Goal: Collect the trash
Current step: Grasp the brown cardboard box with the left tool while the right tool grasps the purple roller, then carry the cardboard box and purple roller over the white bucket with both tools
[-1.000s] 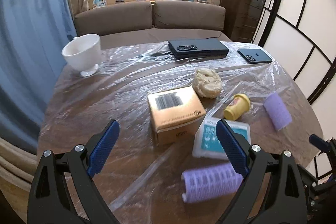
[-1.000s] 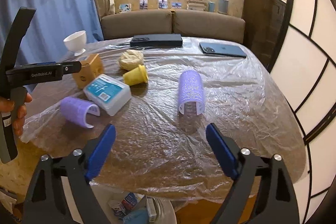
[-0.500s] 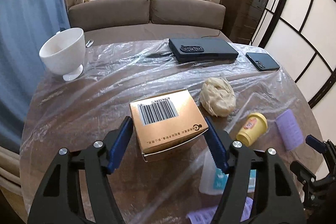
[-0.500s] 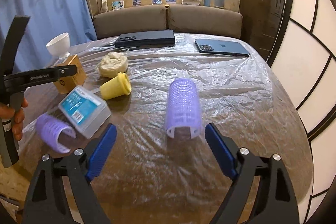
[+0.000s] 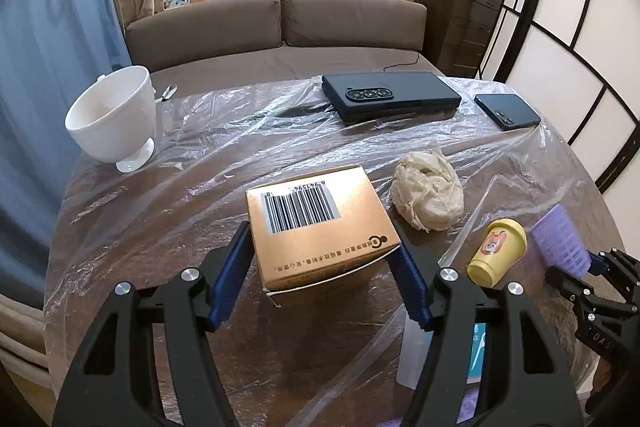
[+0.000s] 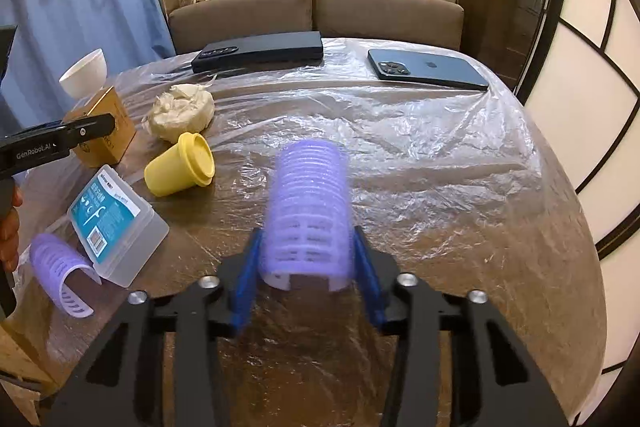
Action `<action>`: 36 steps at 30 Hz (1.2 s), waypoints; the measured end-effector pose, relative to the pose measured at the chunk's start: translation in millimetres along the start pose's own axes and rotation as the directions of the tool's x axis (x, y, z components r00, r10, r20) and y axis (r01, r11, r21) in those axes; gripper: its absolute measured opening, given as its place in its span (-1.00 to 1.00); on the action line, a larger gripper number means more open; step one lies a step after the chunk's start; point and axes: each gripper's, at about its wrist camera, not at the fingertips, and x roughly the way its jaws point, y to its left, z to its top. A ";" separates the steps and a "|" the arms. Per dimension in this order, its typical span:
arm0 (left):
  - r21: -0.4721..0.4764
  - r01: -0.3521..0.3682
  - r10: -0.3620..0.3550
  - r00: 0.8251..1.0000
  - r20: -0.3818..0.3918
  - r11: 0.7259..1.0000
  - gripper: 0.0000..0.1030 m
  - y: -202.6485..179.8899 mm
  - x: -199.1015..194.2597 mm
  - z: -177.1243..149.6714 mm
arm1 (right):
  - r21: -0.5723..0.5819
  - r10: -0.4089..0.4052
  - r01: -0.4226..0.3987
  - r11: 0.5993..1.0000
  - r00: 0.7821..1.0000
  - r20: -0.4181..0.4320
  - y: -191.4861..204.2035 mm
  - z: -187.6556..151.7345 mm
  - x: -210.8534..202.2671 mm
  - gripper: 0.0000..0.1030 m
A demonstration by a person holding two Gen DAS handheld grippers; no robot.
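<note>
Each of the 2 fisheye views looks forward along its own hand-held gripper, low and close over the worktop (image 5: 168, 211), facing the sofa (image 6: 316, 11). Both share the gold box (image 5: 320, 223), yellow cup (image 6: 180, 167) and phones.

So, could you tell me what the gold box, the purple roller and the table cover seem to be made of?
Gold box: likely thin card with a metallic gold print; folded flap edge and printed barcode show.
Purple roller: apparently moulded plastic, a slotted, ribbed, translucent-looking cylinder, though motion-blurred.
Table cover: thin clear plastic film, glossy and wrinkled, the brown table showing through.
</note>
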 end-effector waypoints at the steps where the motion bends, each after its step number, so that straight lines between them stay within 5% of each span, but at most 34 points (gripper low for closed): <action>1: 0.001 0.001 -0.001 1.000 0.001 1.000 0.27 -0.1 -0.4 0.1 | 0.004 0.013 -0.013 1.000 1.000 0.001 -0.8 -0.5 -1.2 -0.18; 36: 0.013 0.026 -0.027 0.998 0.058 1.000 0.25 -3.7 -68.9 -27.1 | -0.006 0.156 -0.156 0.988 0.987 0.024 17.9 -40.4 -75.5 -0.18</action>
